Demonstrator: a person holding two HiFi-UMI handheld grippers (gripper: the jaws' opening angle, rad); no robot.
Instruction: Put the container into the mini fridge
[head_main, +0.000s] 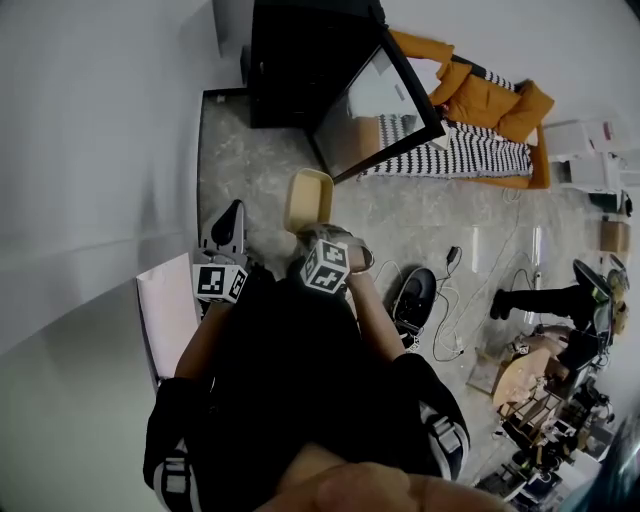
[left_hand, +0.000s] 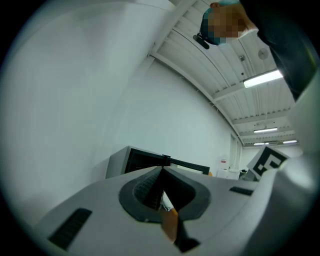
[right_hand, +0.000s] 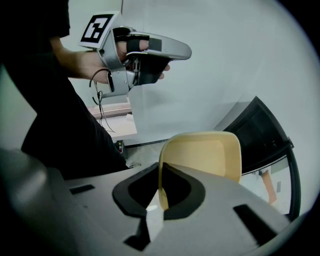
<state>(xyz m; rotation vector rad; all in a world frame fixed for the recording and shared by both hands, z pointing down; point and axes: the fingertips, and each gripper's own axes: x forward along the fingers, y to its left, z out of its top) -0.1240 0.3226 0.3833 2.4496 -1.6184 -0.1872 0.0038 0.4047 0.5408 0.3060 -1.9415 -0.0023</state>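
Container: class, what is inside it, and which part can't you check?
In the head view the container looks empty: only its bare yellow floor shows. Its near end is covered by the right gripper, whose jaws clamp the rim there.

No readable text, brand, number or sign in any view. Only print-like marks are black-and-white square code patterns on left marker cube (head_main: 219, 282) and right marker cube (head_main: 326, 267): no letters, no digits. White boxes (head_main: 588, 136) at far right of head view too small to read.
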